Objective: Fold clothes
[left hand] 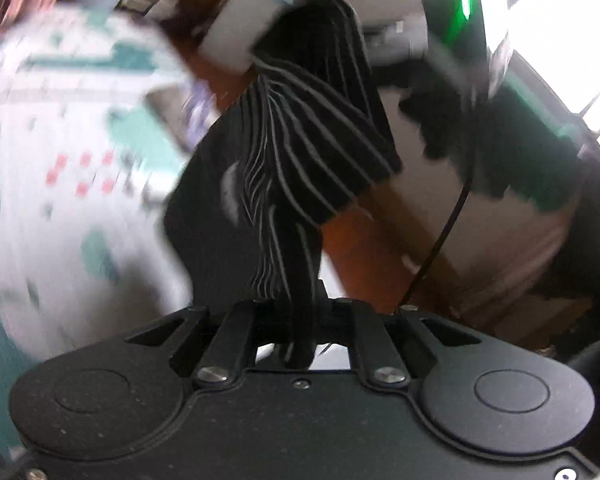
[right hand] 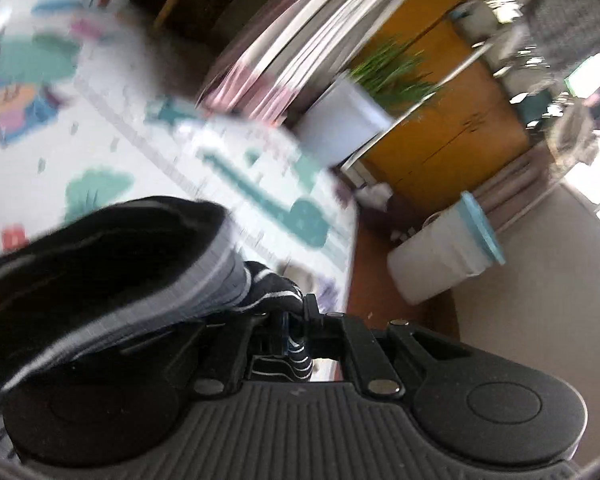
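Observation:
A black garment with thin white stripes [left hand: 300, 136] hangs in the air in the left wrist view, bunched into my left gripper [left hand: 296, 320], which is shut on it. In the right wrist view the same striped garment [right hand: 100, 264] drapes over the left side of the tool. My right gripper [right hand: 294, 320] is shut on a pinched fold of it. Both views are blurred by motion. The fingertips of both grippers are hidden by the cloth.
A patterned play mat [right hand: 148, 136] with teal shapes lies below. A white bin with a blue lid [right hand: 444, 256] stands on the brown floor. A potted plant [right hand: 388, 76], an orange cabinet [right hand: 452, 132] and a black stand with a green light [left hand: 460, 12] are around.

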`<state>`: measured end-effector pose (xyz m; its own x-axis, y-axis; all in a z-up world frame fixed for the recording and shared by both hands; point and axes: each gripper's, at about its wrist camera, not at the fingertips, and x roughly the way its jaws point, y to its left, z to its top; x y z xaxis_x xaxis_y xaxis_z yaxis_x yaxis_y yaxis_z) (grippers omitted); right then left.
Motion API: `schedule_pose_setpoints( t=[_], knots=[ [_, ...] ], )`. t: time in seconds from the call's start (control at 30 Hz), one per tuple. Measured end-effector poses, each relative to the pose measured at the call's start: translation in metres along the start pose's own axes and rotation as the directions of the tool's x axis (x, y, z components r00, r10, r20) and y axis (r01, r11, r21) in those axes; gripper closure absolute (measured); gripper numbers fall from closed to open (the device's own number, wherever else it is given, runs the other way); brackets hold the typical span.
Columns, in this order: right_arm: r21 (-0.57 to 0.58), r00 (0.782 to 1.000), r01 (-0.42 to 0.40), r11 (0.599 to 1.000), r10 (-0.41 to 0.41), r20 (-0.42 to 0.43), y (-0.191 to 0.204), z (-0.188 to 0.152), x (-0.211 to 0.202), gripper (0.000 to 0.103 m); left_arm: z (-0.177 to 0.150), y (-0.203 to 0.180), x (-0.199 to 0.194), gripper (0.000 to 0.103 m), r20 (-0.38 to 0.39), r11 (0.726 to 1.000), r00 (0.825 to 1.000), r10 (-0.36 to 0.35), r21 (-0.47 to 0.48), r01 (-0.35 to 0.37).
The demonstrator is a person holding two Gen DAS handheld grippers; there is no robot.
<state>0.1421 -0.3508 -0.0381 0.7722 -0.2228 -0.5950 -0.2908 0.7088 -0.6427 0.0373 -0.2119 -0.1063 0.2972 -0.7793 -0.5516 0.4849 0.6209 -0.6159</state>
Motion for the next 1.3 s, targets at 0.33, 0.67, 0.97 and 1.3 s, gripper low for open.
schedule_pose_setpoints(
  t=[0.33, 0.67, 0.97, 1.3],
  knots=[
    [-0.239, 0.976, -0.214, 0.947, 0.215, -0.022, 0.200, 0.090, 0.132, 0.095, -0.063, 0.202, -0.022, 0.097, -0.106, 0.885, 0.949, 0.296, -0.344, -0.315],
    [-0.475, 0.907, -0.239, 0.847, 0.370, 0.203, 0.310, 0.156, 0.147, 0.095, -0.059, 0.266, -0.047, 0.074, -0.059, 0.828, 0.891, 0.451, -0.344, -0.442],
    [-0.129, 0.894, -0.340, 0.932, 0.363, 0.262, 0.254, 0.142, 0.149, 0.047, -0.003, 0.293, -0.064, 0.058, 0.036, 0.798, 0.848, 0.529, -0.362, -0.483],
    [-0.240, 0.822, -0.541, 0.806, 0.568, 0.053, 0.339, 0.034, 0.086, 0.052, 0.061, 0.307, -0.040, 0.058, -0.113, 0.795, 0.788, 0.605, 0.150, -0.588]
  ],
)
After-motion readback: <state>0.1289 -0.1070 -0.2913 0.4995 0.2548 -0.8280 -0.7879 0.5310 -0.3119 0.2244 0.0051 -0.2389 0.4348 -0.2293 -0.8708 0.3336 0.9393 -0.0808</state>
